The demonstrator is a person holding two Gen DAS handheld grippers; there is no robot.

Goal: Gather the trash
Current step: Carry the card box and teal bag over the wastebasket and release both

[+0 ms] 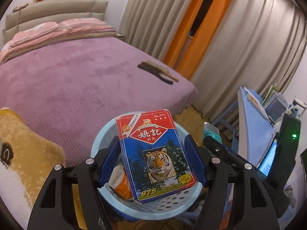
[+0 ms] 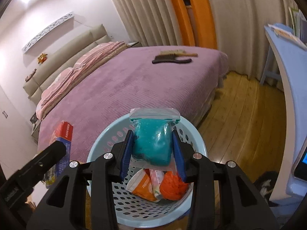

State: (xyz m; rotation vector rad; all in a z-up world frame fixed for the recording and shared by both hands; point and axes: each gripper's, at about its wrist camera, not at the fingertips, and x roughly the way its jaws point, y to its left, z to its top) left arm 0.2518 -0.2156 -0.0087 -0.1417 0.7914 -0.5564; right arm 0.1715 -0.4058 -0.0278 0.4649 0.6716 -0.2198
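My left gripper (image 1: 153, 159) is shut on a red and blue playing-card box with a tiger picture (image 1: 155, 153), held over a light blue perforated basket (image 1: 153, 210). An orange cup (image 1: 122, 184) lies inside the basket. My right gripper (image 2: 153, 153) is shut on a zip bag of teal stuff (image 2: 152, 143), held over the same basket (image 2: 107, 143). In the basket lie an orange cup (image 2: 142, 186), a wrapper (image 2: 157, 182) and an orange crumpled ball (image 2: 172, 184). The card box (image 2: 64, 134) and the left gripper's body show at the left of the right wrist view.
A bed with a purple cover (image 1: 67, 80) lies behind the basket, with two brushes (image 1: 157, 71) on its far corner. A yellow plush blanket (image 1: 28, 153) is at left. A light blue desk (image 2: 284, 88) stands at right over wooden floor (image 2: 239, 115). Curtains hang behind.
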